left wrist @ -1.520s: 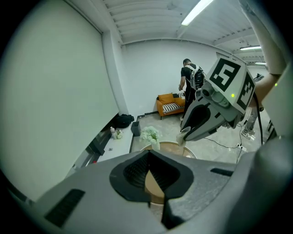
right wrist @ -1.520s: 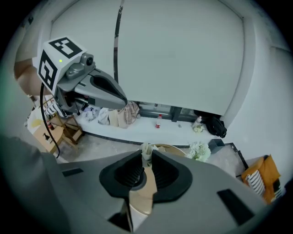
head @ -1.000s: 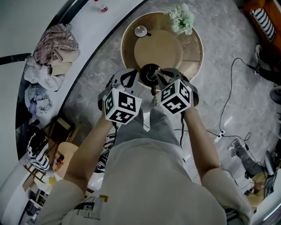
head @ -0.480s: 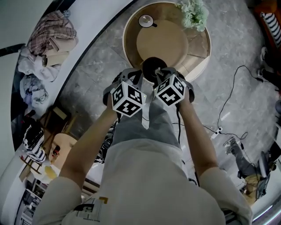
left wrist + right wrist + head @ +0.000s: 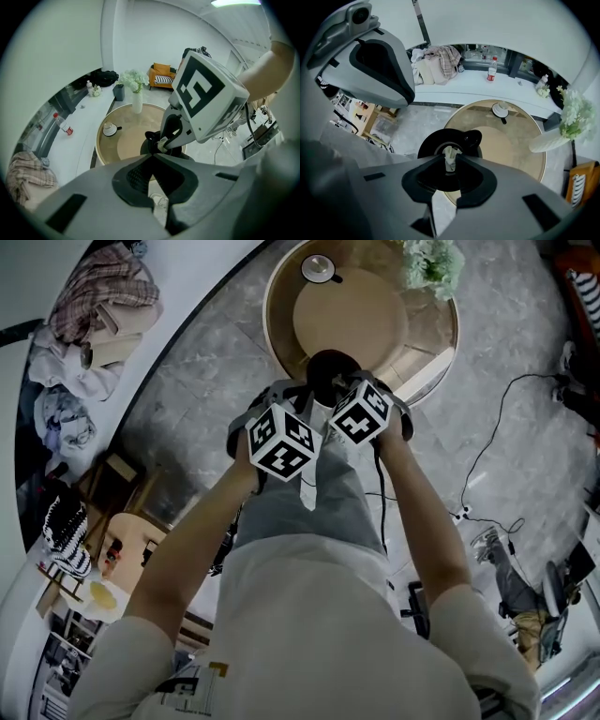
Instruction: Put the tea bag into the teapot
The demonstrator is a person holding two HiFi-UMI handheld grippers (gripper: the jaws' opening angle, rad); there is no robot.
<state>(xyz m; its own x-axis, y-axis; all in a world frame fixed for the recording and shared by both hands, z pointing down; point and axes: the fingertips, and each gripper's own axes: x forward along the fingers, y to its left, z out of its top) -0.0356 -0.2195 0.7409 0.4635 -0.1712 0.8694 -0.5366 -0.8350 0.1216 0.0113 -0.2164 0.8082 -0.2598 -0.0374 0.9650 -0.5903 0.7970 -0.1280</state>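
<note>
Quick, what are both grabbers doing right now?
Left gripper: closed, empty.
Right gripper: closed on the tea bag, above the teapot.

The floor (image 5: 187, 399) is grey stone with pale lines. A round wooden table (image 5: 431, 343) stands at 12 o'clock, with white flowers (image 5: 433, 263) at its 1 o'clock edge. A long, curved white shelf (image 5: 473, 86) runs past 10 o'clock and holds a heap of clothes (image 5: 94, 296). A black cable (image 5: 525, 377) lies at 3 o'clock. An orange chair (image 5: 161, 75) sits by the white wall (image 5: 61, 51). A light (image 5: 234, 3) shines on the ceiling.
</note>
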